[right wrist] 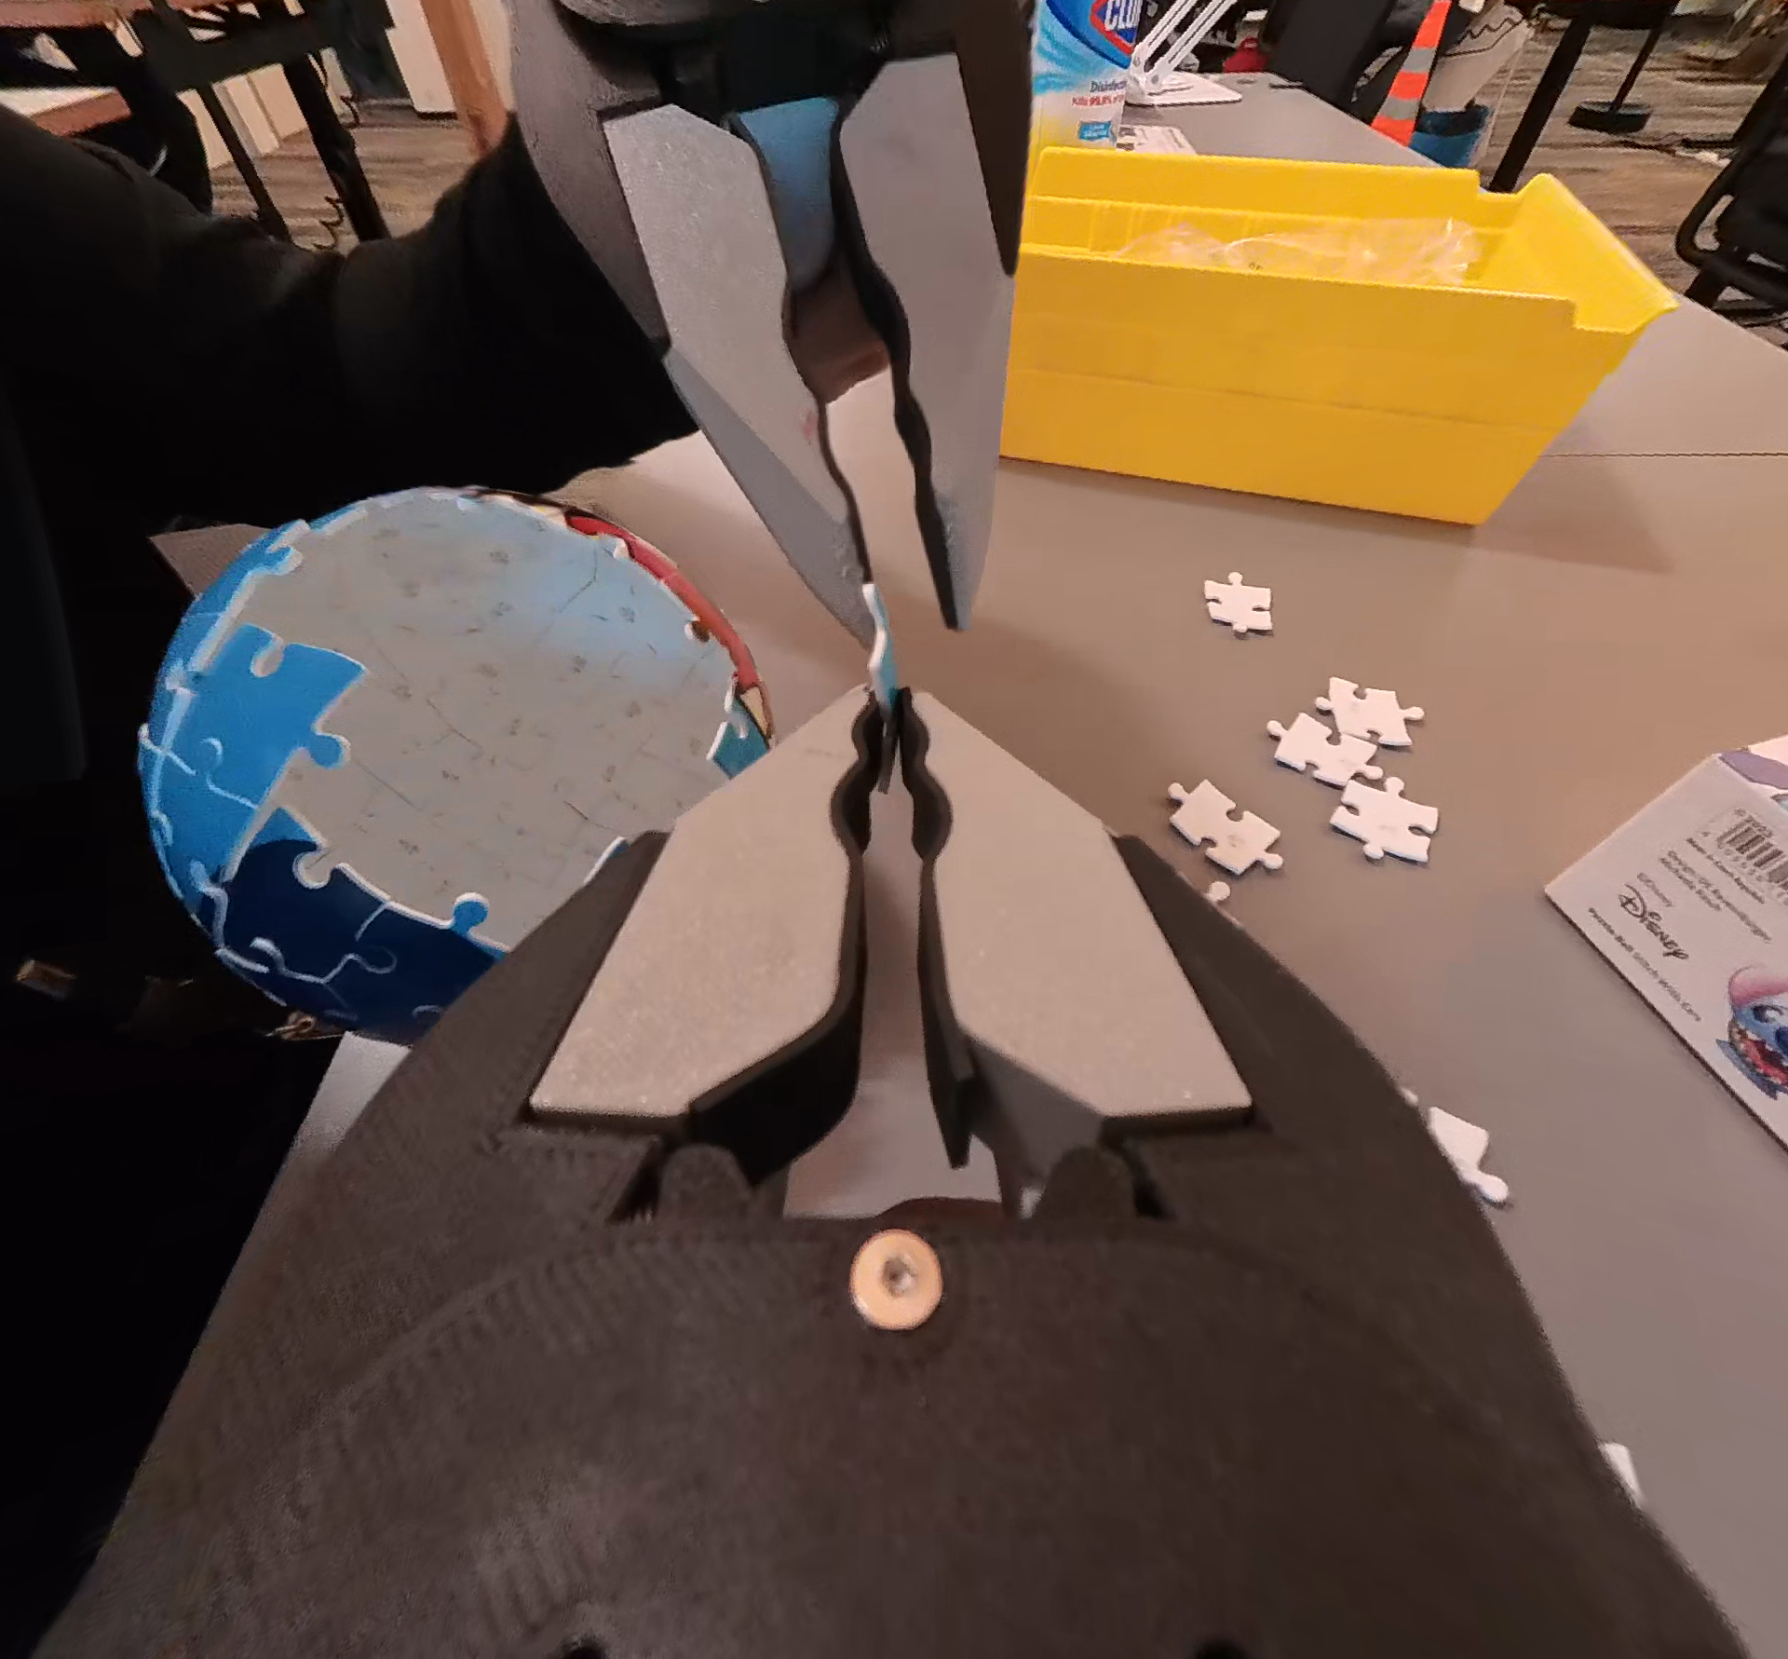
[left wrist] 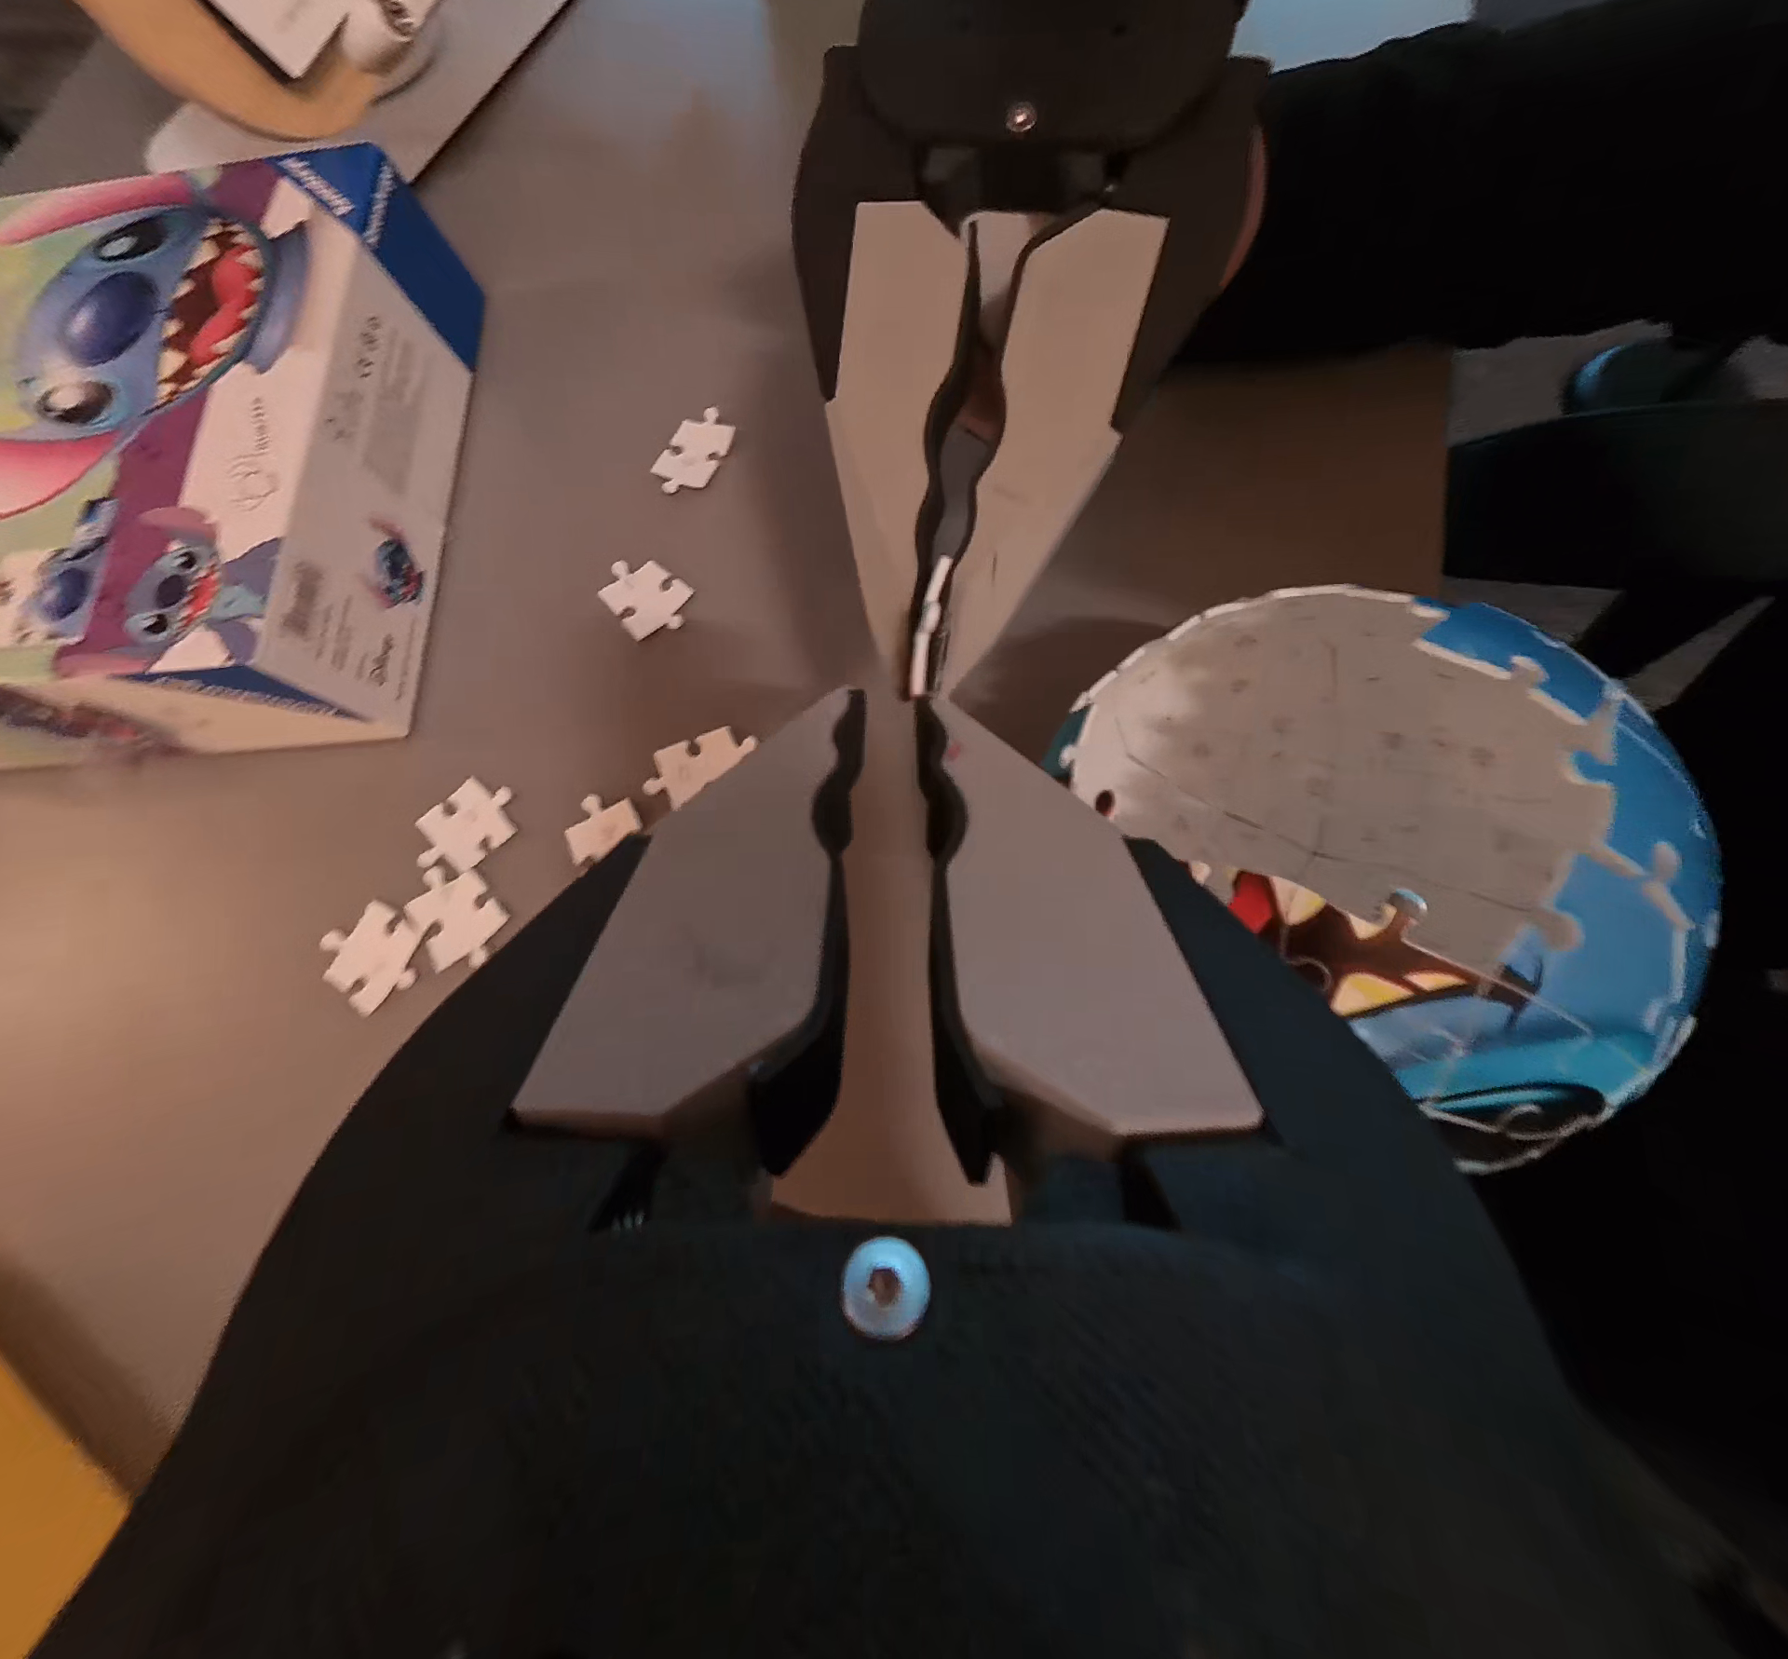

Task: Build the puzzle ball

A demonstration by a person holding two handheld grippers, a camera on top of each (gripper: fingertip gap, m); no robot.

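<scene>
The two grippers meet tip to tip above the grey table (right wrist: 1258,983). My right gripper (right wrist: 885,711) is shut on a white-backed puzzle piece (right wrist: 879,645), held edge-on and sticking out past its tips. My left gripper (left wrist: 887,705) is open by a narrow gap, its tips around the free end of the piece (left wrist: 929,630). In the right wrist view the left gripper (right wrist: 909,627) comes down from above. The half-built blue puzzle ball (left wrist: 1355,838) lies open side up at the table edge, also seen in the right wrist view (right wrist: 435,742).
Several loose white pieces (left wrist: 643,596) lie on the table, also visible in the right wrist view (right wrist: 1355,761). A puzzle box (left wrist: 242,451) stands at the left. A yellow bin (right wrist: 1306,374) and a wipes canister (right wrist: 1093,16) stand behind. A paper stand (left wrist: 368,16) is at the far left. The tips of both grippers are at nearly the same place.
</scene>
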